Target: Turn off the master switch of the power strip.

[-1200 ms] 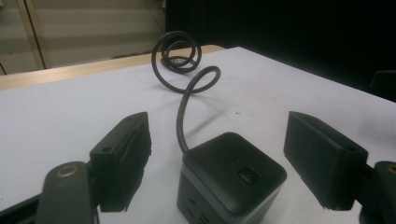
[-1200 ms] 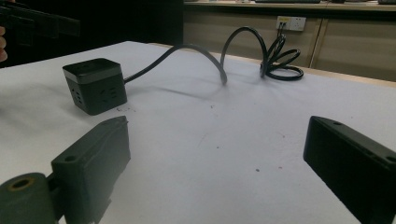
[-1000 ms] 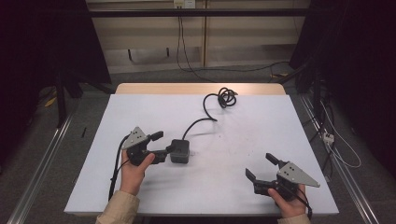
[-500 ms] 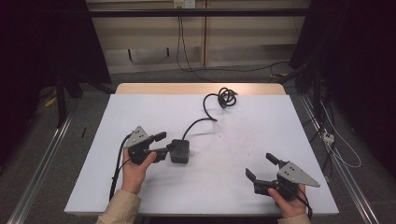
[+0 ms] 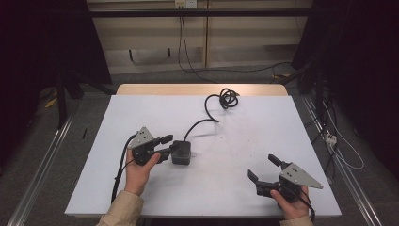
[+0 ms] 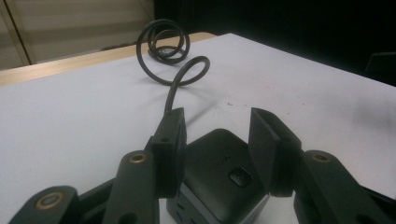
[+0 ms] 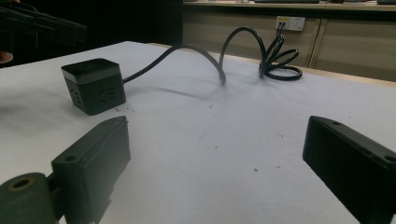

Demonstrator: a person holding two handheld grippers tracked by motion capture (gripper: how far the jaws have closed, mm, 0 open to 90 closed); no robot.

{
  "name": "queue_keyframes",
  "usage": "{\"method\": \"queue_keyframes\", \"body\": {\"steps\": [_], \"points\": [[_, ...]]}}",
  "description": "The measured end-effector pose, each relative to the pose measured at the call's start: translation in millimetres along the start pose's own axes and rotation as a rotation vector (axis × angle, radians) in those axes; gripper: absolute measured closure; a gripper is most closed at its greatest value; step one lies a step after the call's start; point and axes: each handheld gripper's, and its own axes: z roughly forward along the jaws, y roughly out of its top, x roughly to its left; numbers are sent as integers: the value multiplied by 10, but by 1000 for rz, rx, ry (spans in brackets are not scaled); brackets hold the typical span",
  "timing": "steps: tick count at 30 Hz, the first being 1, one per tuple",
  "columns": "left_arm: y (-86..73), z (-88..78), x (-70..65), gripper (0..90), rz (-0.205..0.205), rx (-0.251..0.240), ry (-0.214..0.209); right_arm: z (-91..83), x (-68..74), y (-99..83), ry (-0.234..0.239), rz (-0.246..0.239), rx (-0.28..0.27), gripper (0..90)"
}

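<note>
Our left tool (image 5: 165, 145) had its jaws closing around the black power cube (image 5: 181, 152) at the table's (image 5: 141, 108) nine o'clock, not yet gripping it. Its cord (image 5: 214, 107) ran off toward twelve. Our right tool (image 5: 266, 168) waited spread apart at five, kept clear.

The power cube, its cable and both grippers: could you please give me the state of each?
Power cube: flat on the table, between the left gripper's jaws.
Cable: plugged into the cube, coiled at its far end.
Left gripper: jaws have just been closing around the cube; contact unclear.
Right gripper: open, empty.
</note>
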Motion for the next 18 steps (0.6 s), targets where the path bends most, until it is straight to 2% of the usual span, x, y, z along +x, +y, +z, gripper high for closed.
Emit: {"method": "queue_keyframes", "body": {"steps": [18], "points": [[9, 17, -3, 685, 0, 26, -25, -2, -6, 1, 0, -1, 1, 72]]}}
